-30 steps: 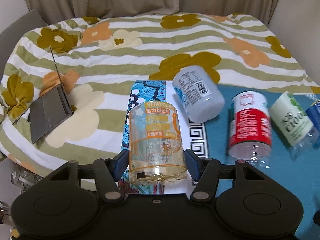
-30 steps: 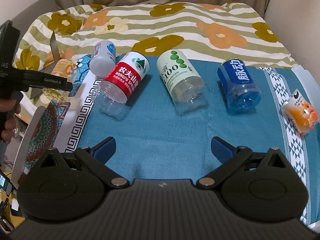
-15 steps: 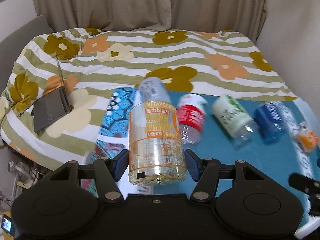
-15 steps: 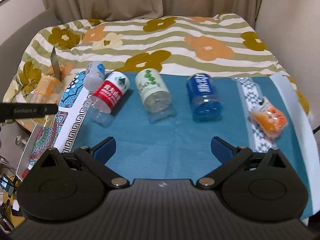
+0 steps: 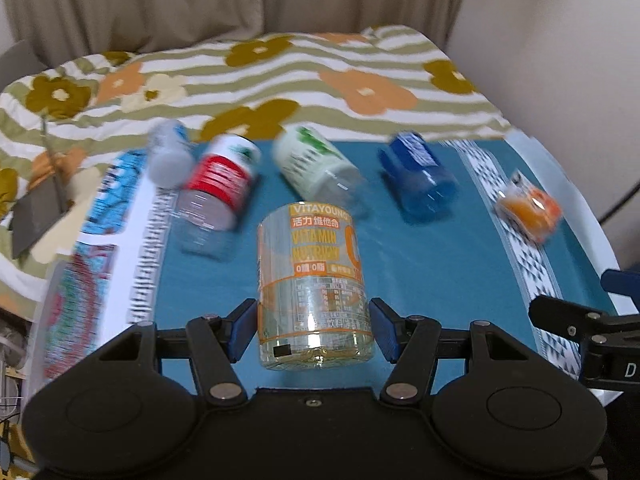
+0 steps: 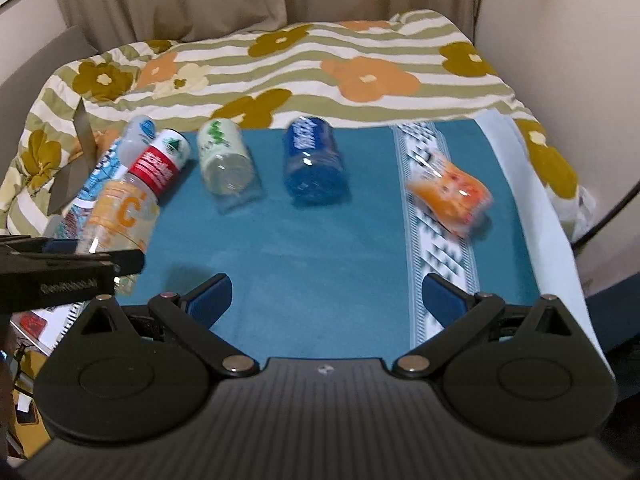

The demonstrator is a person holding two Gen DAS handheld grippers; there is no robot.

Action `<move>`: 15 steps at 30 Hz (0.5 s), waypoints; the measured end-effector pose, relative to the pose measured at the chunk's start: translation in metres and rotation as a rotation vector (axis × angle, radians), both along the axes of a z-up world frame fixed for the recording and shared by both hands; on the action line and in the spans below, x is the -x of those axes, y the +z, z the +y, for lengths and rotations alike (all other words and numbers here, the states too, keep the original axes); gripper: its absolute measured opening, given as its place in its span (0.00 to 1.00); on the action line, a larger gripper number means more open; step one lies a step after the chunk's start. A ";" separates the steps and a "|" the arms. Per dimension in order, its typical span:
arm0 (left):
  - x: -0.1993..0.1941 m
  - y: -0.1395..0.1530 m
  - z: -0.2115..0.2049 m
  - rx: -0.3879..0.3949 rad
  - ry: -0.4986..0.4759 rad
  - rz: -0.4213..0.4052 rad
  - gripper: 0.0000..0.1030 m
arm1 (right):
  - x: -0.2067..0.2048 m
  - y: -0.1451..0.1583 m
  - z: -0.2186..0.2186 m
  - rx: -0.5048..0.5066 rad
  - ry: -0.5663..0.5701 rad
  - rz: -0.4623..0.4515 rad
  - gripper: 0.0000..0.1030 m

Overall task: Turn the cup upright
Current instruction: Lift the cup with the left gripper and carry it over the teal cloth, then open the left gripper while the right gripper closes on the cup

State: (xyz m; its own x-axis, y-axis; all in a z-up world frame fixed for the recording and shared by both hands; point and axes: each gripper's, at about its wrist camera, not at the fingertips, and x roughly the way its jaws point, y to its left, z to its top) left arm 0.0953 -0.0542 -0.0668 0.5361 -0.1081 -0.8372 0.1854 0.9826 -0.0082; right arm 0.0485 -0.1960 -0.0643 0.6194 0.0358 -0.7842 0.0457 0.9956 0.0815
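Cloth (image 5: 460, 280) is spread under four cups lying on their sides. Above its near part the orange cup (image 5: 314, 284) is held, pinched at its base by the left gripper (image 5: 314, 330), not yet set upright. The right gripper (image 6: 326, 300) is spread, empty.

Left tool (image 5: 313, 330) grips something between its pads; right tool (image 6: 326, 300) spread wide.

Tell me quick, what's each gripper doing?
Left gripper: shut on the orange cup.
Right gripper: open, holding nothing.
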 end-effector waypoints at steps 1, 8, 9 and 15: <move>0.000 -0.006 -0.007 0.000 -0.008 0.009 0.63 | 0.001 -0.002 -0.005 0.002 -0.002 0.006 1.00; 0.000 -0.044 -0.046 -0.023 -0.048 0.060 0.63 | 0.005 -0.021 -0.032 0.003 -0.018 0.047 1.00; 0.000 -0.048 -0.049 -0.027 -0.047 0.067 0.63 | 0.006 -0.023 -0.034 0.003 -0.018 0.051 1.00; 0.000 -0.063 -0.061 -0.034 -0.035 0.103 0.63 | 0.008 -0.033 -0.048 -0.004 -0.023 0.071 1.00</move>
